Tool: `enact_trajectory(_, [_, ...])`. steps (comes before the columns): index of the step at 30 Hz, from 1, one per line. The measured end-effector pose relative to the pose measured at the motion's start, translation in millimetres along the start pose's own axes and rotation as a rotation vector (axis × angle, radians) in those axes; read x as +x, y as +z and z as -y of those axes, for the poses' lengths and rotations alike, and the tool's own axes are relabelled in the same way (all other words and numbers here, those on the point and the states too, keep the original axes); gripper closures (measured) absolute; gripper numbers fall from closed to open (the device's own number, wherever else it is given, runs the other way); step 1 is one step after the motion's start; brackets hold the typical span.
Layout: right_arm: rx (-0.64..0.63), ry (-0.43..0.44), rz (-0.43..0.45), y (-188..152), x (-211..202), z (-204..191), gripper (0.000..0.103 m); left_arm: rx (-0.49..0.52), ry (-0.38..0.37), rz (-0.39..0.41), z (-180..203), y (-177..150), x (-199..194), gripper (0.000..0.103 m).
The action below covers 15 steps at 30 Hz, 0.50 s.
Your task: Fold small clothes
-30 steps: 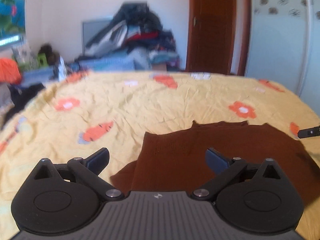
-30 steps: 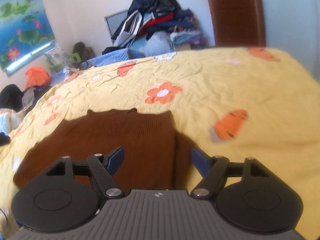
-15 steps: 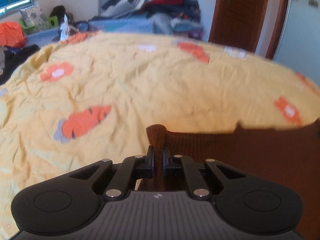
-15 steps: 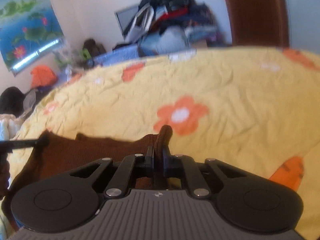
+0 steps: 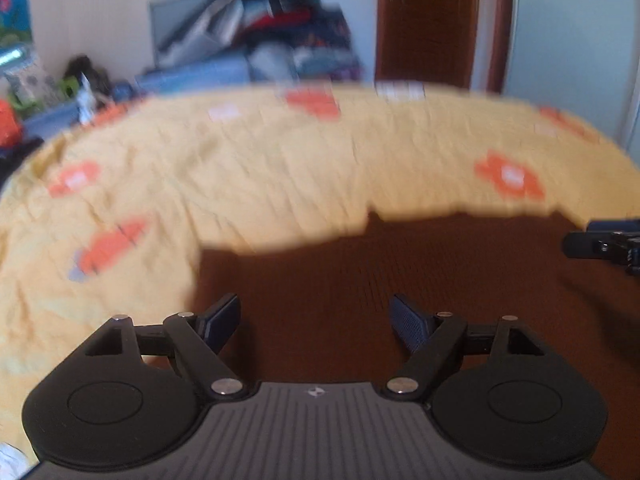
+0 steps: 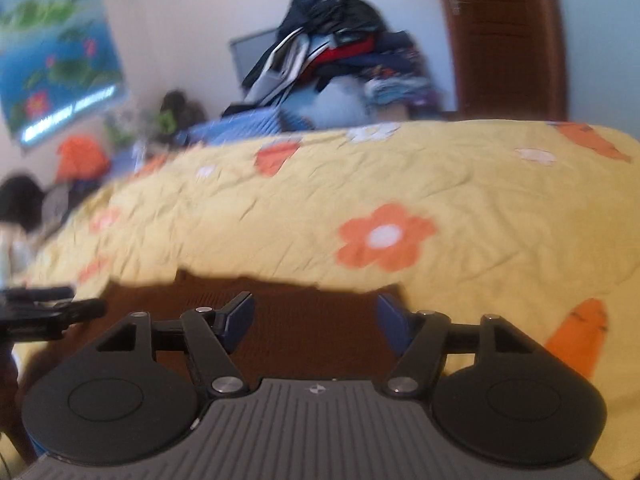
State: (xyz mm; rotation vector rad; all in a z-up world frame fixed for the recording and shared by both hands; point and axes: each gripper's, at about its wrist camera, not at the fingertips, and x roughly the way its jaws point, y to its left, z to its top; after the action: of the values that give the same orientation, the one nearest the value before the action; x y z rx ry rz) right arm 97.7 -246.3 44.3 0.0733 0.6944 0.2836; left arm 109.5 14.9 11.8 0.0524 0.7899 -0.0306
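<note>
One brown garment (image 5: pixel 400 280) lying flat on the yellow floral bedspread (image 5: pixel 260 168); two grippers over it; left gripper (image 5: pixel 316 320) jaws spread wide, gripping nothing, fabric below; right gripper (image 6: pixel 314 320) likewise wide and empty, above the garment's right edge; one clothes pile (image 6: pixel 332 60) behind bed.

One brown knitted garment (image 5: pixel 400 280) lies on one yellow bedspread (image 5: pixel 248 168) printed with orange flowers and carrots. Two grippers are in view, the left gripper (image 5: pixel 316 320) and the right gripper (image 6: pixel 316 320), each with two blue-padded fingers spread apart. Behind stand one pile of clothes (image 6: pixel 340 60), one wooden door (image 6: pixel 504 36) and one wall poster (image 6: pixel 56 52).
</note>
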Motion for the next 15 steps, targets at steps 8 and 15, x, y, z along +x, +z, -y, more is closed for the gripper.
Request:
enact_trajectory(8, [-0.045, -0.072, 0.008, -27, 19, 9, 0.028, 0.008, 0.013, 0.086, -6, -17, -2, 0.017])
enact_trajectory(15, [-0.069, -0.015, 0.080, -44, -48, -31, 0.004, -0.212, -0.090, 0.145, -20, -70, -96, 0.018])
